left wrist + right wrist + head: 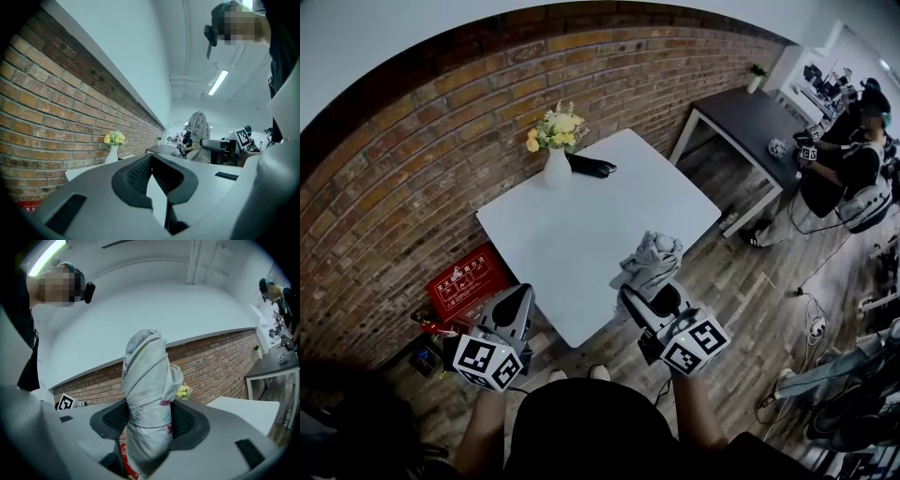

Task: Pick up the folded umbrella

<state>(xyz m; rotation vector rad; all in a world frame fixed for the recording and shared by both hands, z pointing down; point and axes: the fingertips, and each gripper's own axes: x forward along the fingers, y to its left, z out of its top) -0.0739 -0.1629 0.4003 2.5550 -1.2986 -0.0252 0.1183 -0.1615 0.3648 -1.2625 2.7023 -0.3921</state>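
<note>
My right gripper is shut on the folded umbrella, a grey-white bundle with small coloured marks. It holds the umbrella upright in the air over the near right corner of the white table. In the right gripper view the umbrella stands between the black pads, gripped around its strap. The left gripper view shows the umbrella raised at the right. My left gripper hangs off the table's near left edge, its jaws shut with nothing in them.
A white vase of flowers and a black object stand at the table's far side by the brick wall. A red crate sits on the floor at the left. A dark table and a person are at the right.
</note>
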